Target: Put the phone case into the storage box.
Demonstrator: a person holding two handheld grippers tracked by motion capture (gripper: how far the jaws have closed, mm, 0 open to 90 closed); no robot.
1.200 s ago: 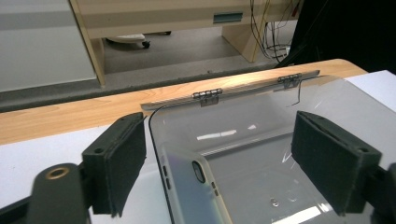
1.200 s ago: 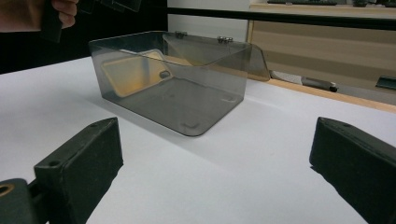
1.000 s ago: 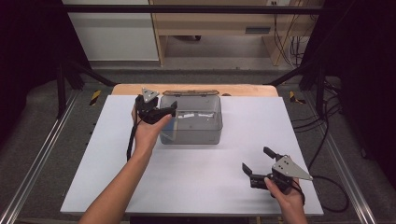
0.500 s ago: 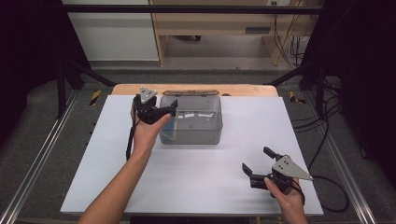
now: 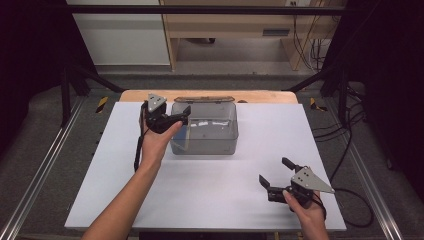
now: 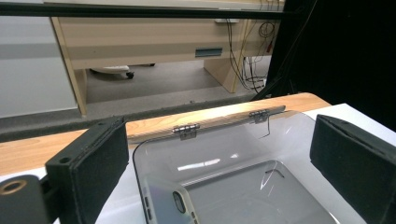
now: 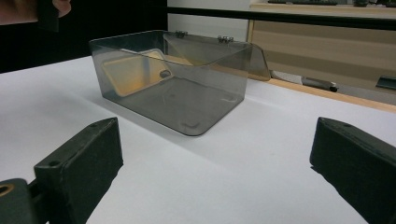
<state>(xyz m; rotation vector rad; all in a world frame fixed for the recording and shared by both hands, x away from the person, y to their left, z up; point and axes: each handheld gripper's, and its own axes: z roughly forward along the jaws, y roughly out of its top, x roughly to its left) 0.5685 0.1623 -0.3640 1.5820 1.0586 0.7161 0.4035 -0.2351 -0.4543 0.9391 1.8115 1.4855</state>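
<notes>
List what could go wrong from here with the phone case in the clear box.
1. The phone case leans against the wall of the clear box; a nudge could tip it flat.
2. The left gripper, jaws just opened with nothing between them, hovers at the box's rim; pulling away carelessly might shift the box.
3. The hinged lid lies open behind the box and might swing.
</notes>
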